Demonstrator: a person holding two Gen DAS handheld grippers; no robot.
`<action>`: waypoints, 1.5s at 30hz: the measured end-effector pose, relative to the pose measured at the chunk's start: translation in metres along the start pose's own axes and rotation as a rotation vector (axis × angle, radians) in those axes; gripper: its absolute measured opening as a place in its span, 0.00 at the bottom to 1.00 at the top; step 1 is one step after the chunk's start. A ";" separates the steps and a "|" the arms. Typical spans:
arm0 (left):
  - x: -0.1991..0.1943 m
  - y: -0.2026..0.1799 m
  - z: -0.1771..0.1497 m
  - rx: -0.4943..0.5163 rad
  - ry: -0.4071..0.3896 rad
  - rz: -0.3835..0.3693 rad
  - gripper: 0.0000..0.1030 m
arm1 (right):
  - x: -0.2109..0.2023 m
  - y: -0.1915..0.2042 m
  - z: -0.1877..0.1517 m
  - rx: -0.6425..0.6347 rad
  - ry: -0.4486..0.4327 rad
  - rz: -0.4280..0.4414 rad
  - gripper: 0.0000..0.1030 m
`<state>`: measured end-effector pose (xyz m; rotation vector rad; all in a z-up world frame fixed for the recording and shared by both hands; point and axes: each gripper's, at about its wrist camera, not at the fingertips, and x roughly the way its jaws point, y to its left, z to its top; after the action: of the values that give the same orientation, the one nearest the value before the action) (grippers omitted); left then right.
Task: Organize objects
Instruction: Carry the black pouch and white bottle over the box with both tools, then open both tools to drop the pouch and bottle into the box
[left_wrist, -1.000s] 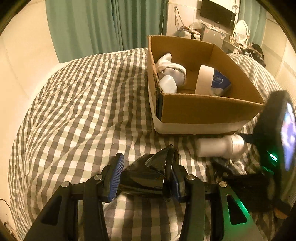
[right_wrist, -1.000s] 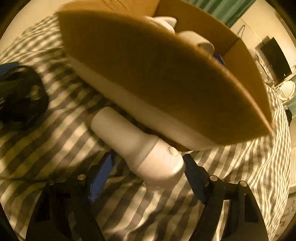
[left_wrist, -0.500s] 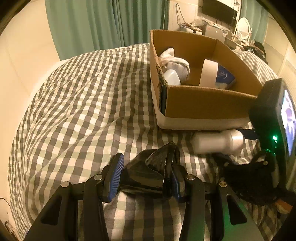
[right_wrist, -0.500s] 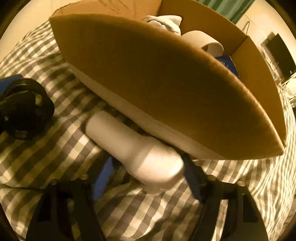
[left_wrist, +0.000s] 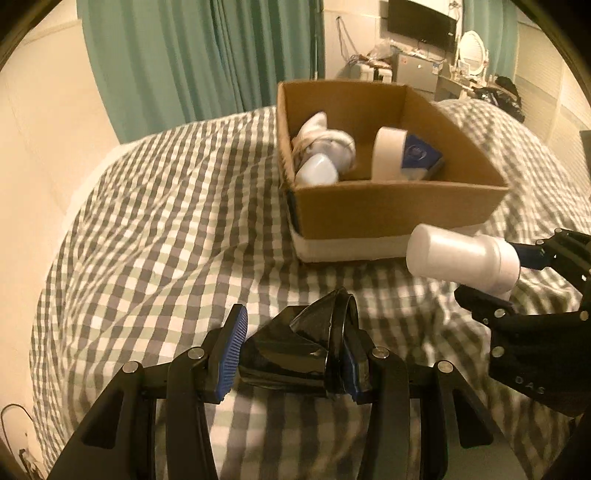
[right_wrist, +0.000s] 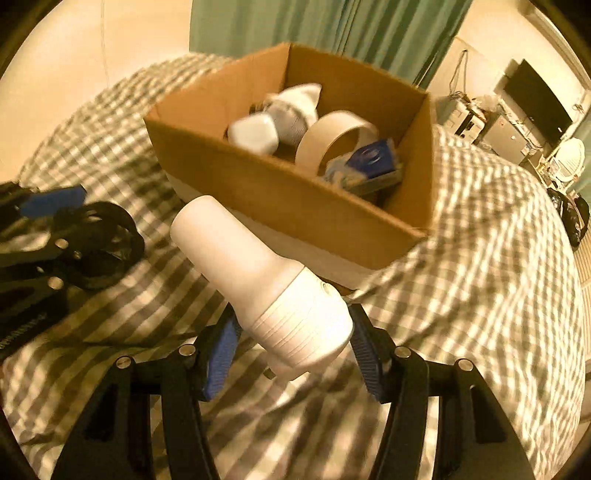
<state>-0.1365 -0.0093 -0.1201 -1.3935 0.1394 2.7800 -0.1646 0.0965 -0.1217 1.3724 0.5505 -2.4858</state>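
A bed (left_wrist: 155, 229) under a grey-and-white checked cover fills the view, with teal curtains (left_wrist: 192, 55) and a cluttered desk behind it. On the bed stands an open cardboard box (left_wrist: 391, 214) that already holds a roll of tape (left_wrist: 388, 153), a blue packet (left_wrist: 421, 155) and a white bundle beside a pale rounded container.

The white bottle (right_wrist: 266, 280) is smooth, matt plastic, a straight barrel that widens into a ribbed cap with a small round button on its side. The right gripper (right_wrist: 291, 343) has just been closing its fingers, and the blue pads now press on the cap from both sides; the barrel sticks out forward and up to the left, clear of the bed and just in front of the box's near wall. From the left wrist view the bottle (left_wrist: 461, 256) hangs level, close to the box's white lower band.

The left gripper (left_wrist: 291, 350) holds a glossy black object (left_wrist: 295, 350), angular, with a round rim at its right end. It sits crosswise between the fingers, which are narrowly parted and clamped on its two ends, above the checked cover.
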 end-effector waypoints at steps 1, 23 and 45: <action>-0.005 -0.002 0.001 0.000 -0.009 -0.002 0.45 | -0.005 -0.002 -0.001 0.007 -0.012 0.000 0.56; -0.064 -0.009 0.113 0.041 -0.205 -0.039 0.45 | -0.114 -0.047 0.072 0.033 -0.225 -0.055 0.56; 0.085 -0.010 0.164 0.083 -0.094 -0.134 0.45 | 0.063 -0.074 0.159 0.122 -0.064 -0.019 0.59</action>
<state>-0.3178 0.0150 -0.0914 -1.2047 0.1509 2.6901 -0.3464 0.0911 -0.0830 1.3307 0.4060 -2.6064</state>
